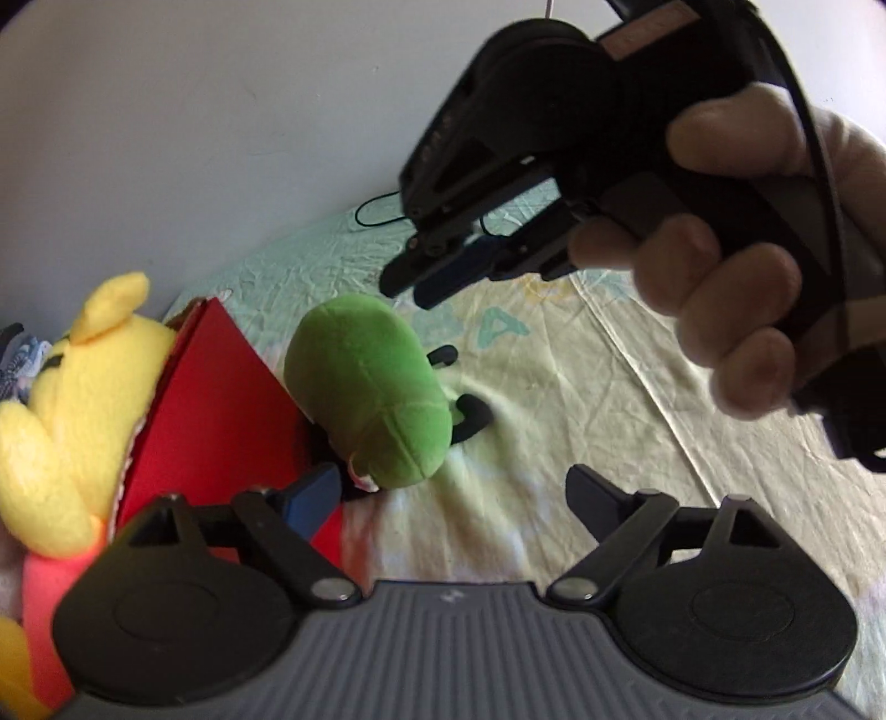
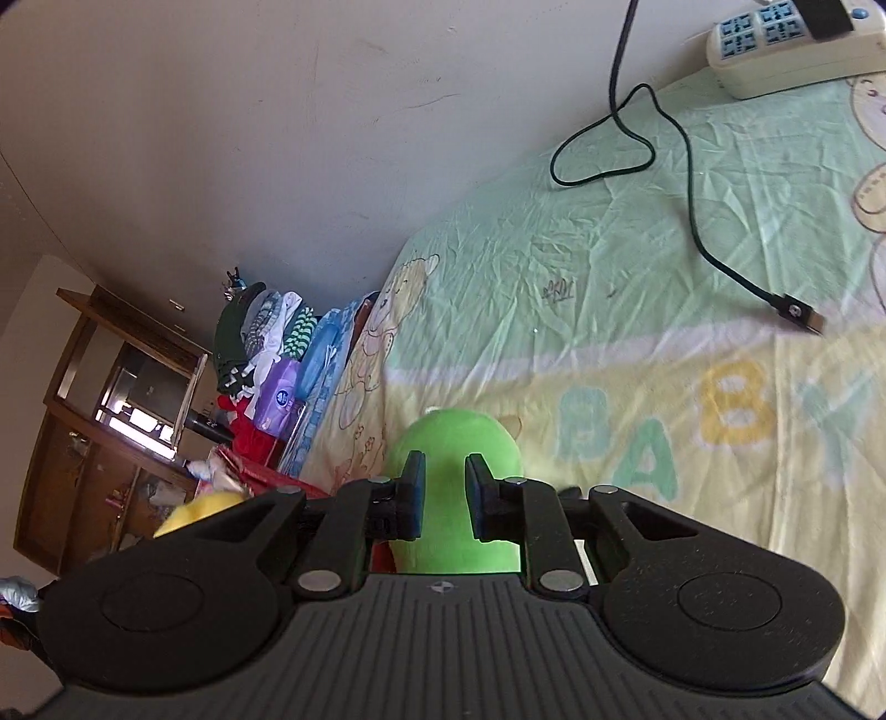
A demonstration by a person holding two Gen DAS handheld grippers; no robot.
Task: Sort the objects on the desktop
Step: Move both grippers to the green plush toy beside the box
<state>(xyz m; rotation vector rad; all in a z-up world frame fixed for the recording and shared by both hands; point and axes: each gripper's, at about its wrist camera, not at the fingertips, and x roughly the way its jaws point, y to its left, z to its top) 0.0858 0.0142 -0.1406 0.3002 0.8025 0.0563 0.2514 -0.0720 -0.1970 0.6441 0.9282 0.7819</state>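
**Two plush toys, one red box, both my grippers above the bed**

I count two plush toys. The green plush toy (image 1: pixel 368 390) lies on the printed bedsheet (image 1: pixel 581 399), just beside the outside of one red box (image 1: pixel 221 399). The yellow plush toy (image 1: pixel 72 421) sits on the far side of that red wall from the green one; I see nothing else in the box from here.

My left gripper (image 1: pixel 443 498) has its jaws spread wide, with nothing between them; its left fingertip is close to the box wall. My right gripper (image 2: pixel 446 493), gripped by a hand (image 1: pixel 736 310), hangs above the green toy with its jaws nearly together, only a narrow gap showing the green plush behind; they pinch nothing.

Farther off on the sheet I count one black cable (image 2: pixel 692 183) with a loose plug end, and one white power strip (image 2: pixel 797 44) by the wall.
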